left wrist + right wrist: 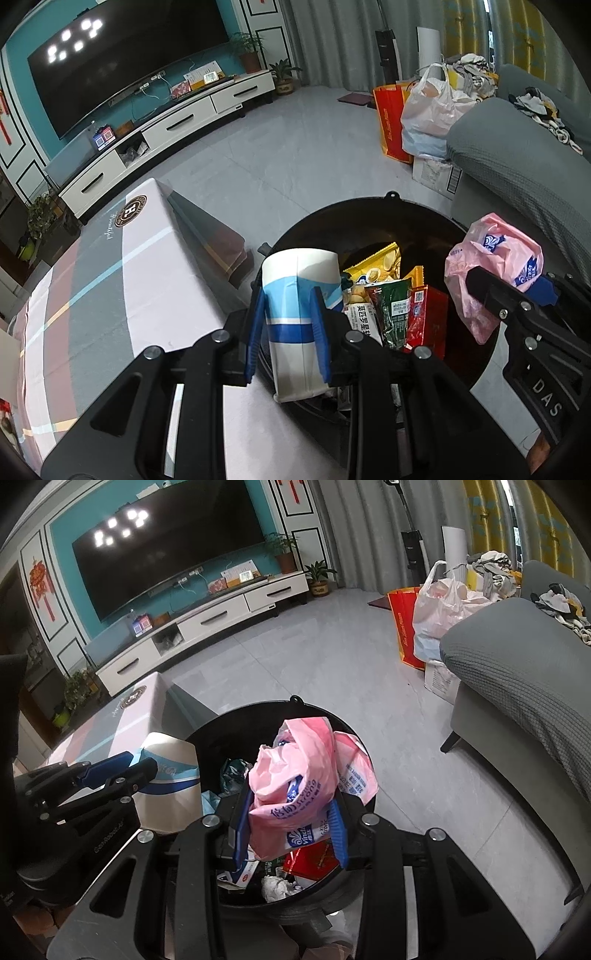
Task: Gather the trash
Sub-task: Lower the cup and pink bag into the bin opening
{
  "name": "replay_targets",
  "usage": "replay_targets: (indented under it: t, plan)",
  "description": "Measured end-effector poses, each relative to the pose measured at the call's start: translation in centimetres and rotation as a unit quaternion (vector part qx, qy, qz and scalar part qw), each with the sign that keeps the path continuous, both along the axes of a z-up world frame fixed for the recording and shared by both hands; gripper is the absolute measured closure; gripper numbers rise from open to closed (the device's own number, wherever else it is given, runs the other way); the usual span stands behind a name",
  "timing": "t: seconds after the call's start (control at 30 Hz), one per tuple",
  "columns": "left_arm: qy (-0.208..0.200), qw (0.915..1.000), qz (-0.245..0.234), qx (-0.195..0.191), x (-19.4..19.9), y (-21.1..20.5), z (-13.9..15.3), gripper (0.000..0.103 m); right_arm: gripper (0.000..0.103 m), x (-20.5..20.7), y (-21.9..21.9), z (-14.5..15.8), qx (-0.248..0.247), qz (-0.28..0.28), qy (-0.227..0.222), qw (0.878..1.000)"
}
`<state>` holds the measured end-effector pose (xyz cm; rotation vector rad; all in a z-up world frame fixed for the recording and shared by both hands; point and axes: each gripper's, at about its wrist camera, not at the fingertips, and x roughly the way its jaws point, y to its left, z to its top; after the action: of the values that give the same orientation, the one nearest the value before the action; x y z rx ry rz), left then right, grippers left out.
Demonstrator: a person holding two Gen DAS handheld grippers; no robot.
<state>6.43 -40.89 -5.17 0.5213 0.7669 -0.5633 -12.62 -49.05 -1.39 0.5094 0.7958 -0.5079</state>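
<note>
Paper cup (295, 314) sits clamped in the left claw (286, 325); right claw (291, 823) pinches a pink plastic bag (295, 786) above the black bin (229, 731).

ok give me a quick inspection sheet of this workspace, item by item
surface: table with a striped cloth, beside the bin; grey tiled floor.
job's things: paper cup and pink plastic bag, both held over the black trash bin, which already holds snack wrappers.
clutter: full bags on the floor by the sofa; clothes heaped on the sofa.
grippers: left gripper has its fingers shut on the paper cup; right gripper shut on the pink plastic bag.
cables: wires hang under the television.
surroundings: white TV cabinet, potted plants, grey curtains.
</note>
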Motion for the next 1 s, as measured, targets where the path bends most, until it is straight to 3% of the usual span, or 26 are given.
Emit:
replay_targets:
  t: [1.0]
  plan:
    - [0.033,0.9989,0.000,0.032,1.2,-1.9,-2.8,0.077,0.067,1.5,-0.5,-2.6,0.001,0.015,0.044,0.999]
